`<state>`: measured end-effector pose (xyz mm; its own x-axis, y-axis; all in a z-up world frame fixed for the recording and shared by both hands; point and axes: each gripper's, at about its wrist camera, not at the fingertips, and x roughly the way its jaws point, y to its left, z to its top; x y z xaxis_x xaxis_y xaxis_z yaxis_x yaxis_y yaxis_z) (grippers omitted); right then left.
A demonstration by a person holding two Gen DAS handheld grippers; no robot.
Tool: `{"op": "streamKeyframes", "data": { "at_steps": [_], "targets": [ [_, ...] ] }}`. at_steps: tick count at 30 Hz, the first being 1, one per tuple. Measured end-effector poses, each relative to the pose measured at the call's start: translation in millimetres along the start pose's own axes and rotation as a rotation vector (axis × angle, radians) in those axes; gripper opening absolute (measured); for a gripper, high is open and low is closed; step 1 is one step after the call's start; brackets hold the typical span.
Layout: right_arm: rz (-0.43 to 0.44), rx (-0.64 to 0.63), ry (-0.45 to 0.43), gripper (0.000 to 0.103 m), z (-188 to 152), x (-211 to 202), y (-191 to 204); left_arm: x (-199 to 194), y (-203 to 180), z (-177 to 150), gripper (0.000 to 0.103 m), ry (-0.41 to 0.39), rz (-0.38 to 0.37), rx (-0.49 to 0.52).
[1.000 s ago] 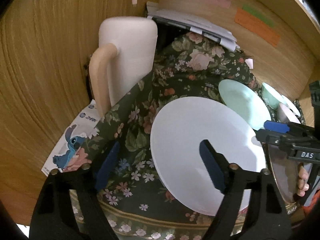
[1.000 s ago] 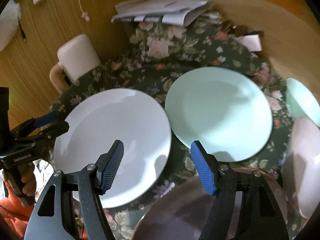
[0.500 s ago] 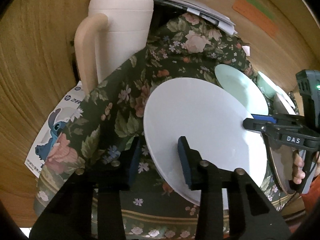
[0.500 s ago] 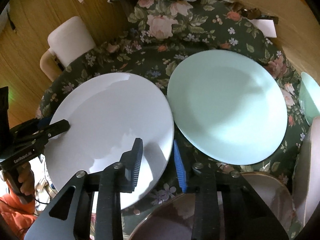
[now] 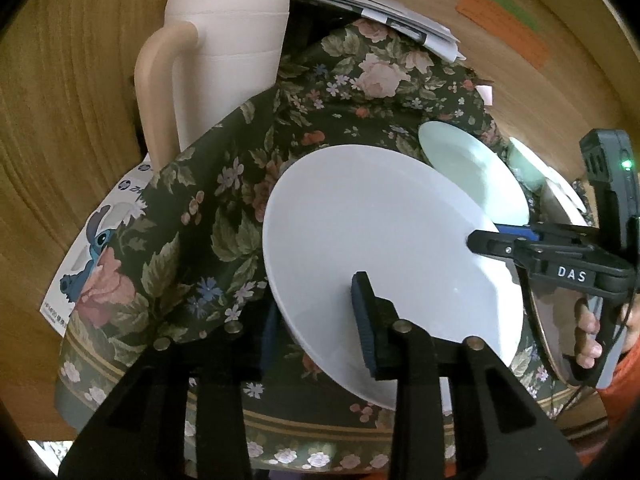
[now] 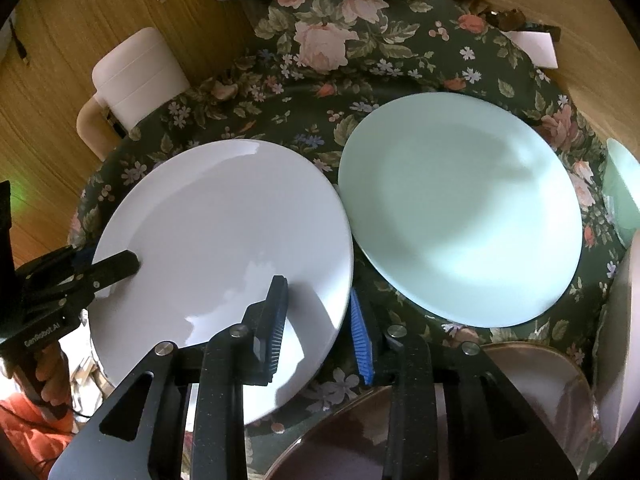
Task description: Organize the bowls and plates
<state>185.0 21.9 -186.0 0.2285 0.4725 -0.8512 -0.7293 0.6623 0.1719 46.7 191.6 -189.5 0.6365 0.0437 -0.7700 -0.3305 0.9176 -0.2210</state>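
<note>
The round white plate (image 6: 224,248) lies on the dark flowered cloth (image 6: 360,64), in the left middle of the right wrist view. The left gripper (image 5: 316,324) and the right gripper (image 6: 318,322) have each closed their fingers on opposite edges of it. A round pale green plate (image 6: 460,208) sits just beside it.

I see open floral cloth (image 6: 360,60) behind the plates; the white plate (image 6: 224,240) nearly touches the green plate (image 6: 460,208), and a tall jug (image 5: 228,52) blocks the left.
</note>
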Motion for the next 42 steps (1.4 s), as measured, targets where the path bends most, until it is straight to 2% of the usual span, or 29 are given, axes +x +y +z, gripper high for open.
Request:
{"op": "streamKeyframes", "data": {
  "at_steps": [3,10,23,33,42],
  "targets": [
    [-0.009,0.001,-0.013,0.028,0,-3,1,0,-1,1,0.035,-0.004,0.013,-0.008],
    [-0.004,0.015,-0.053,0.028,-1,-14,0,0,2,6,0.035,0.001,-0.006,-0.044],
    [-0.022,0.052,-0.144,0.028,-6,-43,-3,-16,-16,19,0.035,-0.069,-0.02,0.006],
    [-0.059,0.085,-0.218,0.028,-18,-75,-16,-28,-42,26,0.035,-0.113,-0.057,0.049],
    [-0.089,0.134,-0.259,0.028,-39,-99,-30,-33,-66,23,0.035,-0.121,-0.11,0.085]
  ]
}}
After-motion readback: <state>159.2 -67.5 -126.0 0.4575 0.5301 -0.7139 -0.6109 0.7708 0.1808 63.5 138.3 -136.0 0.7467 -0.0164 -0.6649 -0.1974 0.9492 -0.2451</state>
